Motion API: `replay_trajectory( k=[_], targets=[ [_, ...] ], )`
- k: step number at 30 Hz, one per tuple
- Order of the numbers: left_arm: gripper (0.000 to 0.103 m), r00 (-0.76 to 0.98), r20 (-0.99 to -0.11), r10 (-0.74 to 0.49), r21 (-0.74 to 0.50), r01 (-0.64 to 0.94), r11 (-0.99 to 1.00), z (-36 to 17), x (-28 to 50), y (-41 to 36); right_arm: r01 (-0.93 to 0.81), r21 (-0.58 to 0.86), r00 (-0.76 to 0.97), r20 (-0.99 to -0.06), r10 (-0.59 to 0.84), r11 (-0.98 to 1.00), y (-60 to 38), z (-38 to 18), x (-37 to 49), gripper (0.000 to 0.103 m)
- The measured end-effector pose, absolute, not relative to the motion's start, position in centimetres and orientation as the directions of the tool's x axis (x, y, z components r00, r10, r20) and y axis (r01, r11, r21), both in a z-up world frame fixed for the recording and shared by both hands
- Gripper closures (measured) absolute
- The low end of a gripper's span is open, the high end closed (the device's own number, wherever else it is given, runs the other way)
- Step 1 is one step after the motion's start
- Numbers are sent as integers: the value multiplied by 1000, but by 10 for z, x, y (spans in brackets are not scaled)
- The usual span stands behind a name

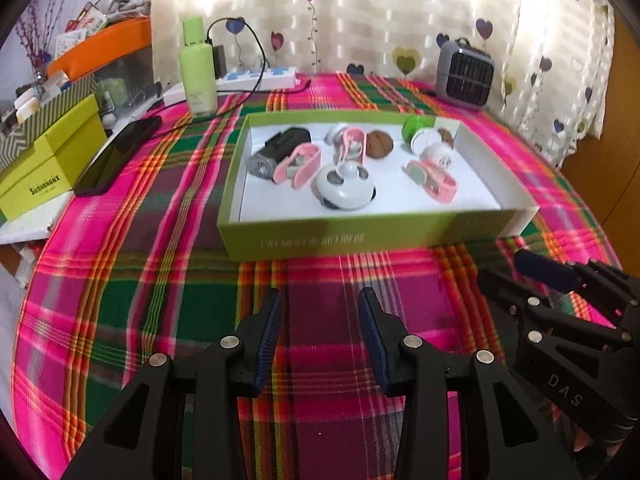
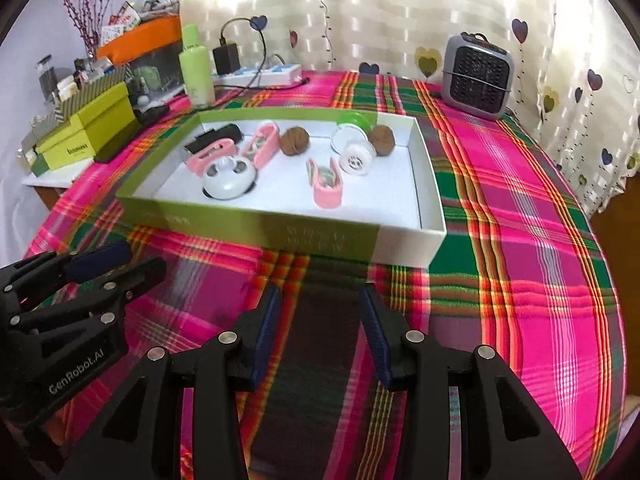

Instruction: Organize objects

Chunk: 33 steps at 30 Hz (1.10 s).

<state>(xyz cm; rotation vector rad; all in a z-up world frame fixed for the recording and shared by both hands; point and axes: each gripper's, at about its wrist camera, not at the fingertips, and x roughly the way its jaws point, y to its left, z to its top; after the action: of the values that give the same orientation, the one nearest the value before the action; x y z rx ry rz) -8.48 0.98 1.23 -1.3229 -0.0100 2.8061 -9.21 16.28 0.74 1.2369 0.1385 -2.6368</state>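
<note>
Walnuts (image 2: 294, 141) two, pink clips (image 2: 327, 184) three.

Black left gripper (image 1: 320, 300), right gripper (image 2: 320, 296): blue pads, silver screws, white lettering

Ahead of the black, blue-padded left gripper (image 1: 319, 300), a plaid cloth (image 1: 160, 280) of pink, green, orange and dark purple is covering the surface. Beyond it a lime-green box (image 1: 360, 236) is showing a white inside, holding three pink clips (image 1: 298, 162), two brown walnuts (image 1: 380, 144), a white round gadget (image 1: 346, 188) and a green-and-white spool (image 1: 420, 132). Farther back, a pale green bottle (image 1: 198, 68) is standing left, a grey heater (image 1: 464, 72) right, and a cream curtain (image 1: 360, 12) is displaying purple and olive hearts.
</note>
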Motion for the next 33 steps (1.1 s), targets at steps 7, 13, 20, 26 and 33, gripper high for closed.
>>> replay_trajectory(
  k=[7, 13, 20, 26, 33],
  targets=[
    [65, -632, -775, 11, 7, -26, -1000, 8, -85, 15, 212, -16, -612, -782, -120, -977, 166, 2, -97, 57],
    [48, -627, -778, 46, -25, -43, -999, 7, -88, 17, 183, -12, -608, -787, -104, -983, 172, 1, -101, 44],
    [39, -621, -784, 21, 5, -40, -999, 6, -90, 22, 164, -7, -605, -791, -95, -986, 175, 1, -102, 37],
    [37, -620, -785, 19, 3, -34, -999, 6, -90, 19, 164, -7, -605, -791, -95, -986, 175, 1, -102, 36],
    [37, -620, -785, 18, 3, -34, -999, 6, -90, 19, 165, -8, -605, -791, -94, -986, 175, 1, -102, 36]
  ],
)
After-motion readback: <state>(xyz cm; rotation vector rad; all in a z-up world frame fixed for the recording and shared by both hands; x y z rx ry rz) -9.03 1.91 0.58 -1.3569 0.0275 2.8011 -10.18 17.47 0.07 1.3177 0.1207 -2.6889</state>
